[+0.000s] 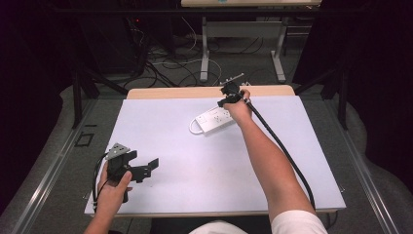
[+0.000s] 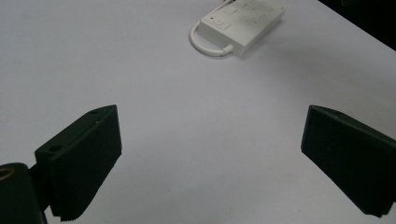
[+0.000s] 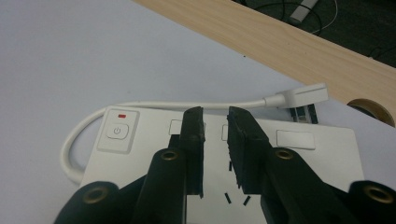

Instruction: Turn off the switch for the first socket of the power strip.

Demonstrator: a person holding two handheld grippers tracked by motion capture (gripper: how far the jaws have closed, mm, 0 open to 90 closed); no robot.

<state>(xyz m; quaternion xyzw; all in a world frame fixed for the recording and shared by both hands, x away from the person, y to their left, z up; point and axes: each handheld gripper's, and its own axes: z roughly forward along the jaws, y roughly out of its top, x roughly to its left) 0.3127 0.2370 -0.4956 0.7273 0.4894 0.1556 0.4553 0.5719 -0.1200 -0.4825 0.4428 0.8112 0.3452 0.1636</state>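
On the white table sheet (image 1: 195,165), the white power strip (image 1: 213,119) serves as the landmark, lying toward the far middle of the sheet with its short white cord (image 1: 193,127) looping off its left end. Well to the near left of the power strip, close to the sheet's near-left corner, a hand (image 1: 113,187) holds the left gripper (image 1: 146,168) just above the surface; in the left gripper view its two black jaws stand wide apart, released, with bare sheet between them and nothing touching either pad, while the power strip (image 2: 243,21) lies well ahead of them. At the power strip's right end, the other hand (image 1: 239,111) holds the right gripper (image 1: 229,95) down over it, a black cable (image 1: 285,151) trailing back along the forearm. In the right gripper view that gripper (image 3: 215,123) has its jaws drawn nearly together, only a narrow gap left, with nothing between them; they hang over the strip's top face (image 3: 299,158), between its power button (image 3: 117,131) and a rectangular socket cover (image 3: 293,139). Whether the tips touch the strip I cannot tell. The cord's flat plug (image 3: 303,95) lies just behind the strip, beside the table's wooden edge (image 3: 261,42).
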